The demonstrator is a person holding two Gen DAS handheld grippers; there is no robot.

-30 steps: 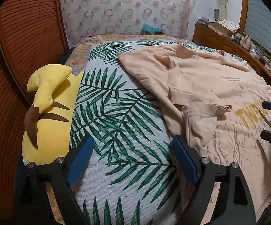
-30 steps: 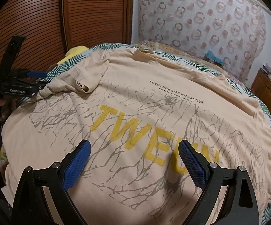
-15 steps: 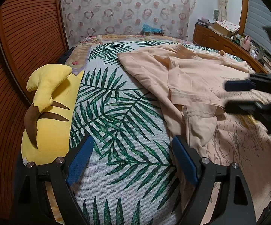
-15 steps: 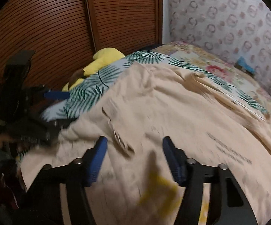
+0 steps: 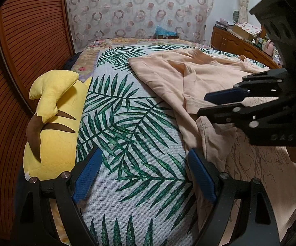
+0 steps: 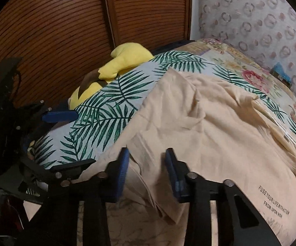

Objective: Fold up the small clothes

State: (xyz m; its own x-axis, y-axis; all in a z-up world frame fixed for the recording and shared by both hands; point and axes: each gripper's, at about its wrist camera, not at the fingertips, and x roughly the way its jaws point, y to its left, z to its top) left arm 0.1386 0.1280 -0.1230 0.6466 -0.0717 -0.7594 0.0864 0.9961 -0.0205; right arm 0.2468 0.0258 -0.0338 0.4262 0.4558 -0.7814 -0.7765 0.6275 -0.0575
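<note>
Nearest in the left wrist view: left tool [image 5: 144,174], blue-padded black jaws spread wide w/ nothing between them, hovering over the palm-leaf print bedcover [image 5: 127,127]. Its right-hand pad sits just beside the near edge of the peach cotton T-shirt [image 5: 189,78] but isn't gripping it.

Right tool [image 6: 147,170] is down over the shirt's folded left sleeve [image 6: 148,160]. Jaws have just been closing and now stand narrow, sleeve fabric bunched up between the pads; can't tell for sure whether both pads press on it yet, there's still a bit of gap on each side. In the left view the same tool comes in from the right edge, above the sleeve fold.

The T-shirt is spread across the right half of the bed, print side up, small black lettering [image 6: 275,203] and grey crackle print toward the near hem; neck end lies far side, wrinkled.

Left of the shirt, well apart: yellow plush toy w/ brown stripes [image 5: 51,127] along the bed edge, against the slatted wooden wardrobe doors [image 6: 66,24]. Beyond: floral quilt [image 6: 250,71], ring-patterned curtain [image 5: 137,10], wooden dresser [image 5: 234,41] w/ clutter at far right.
</note>
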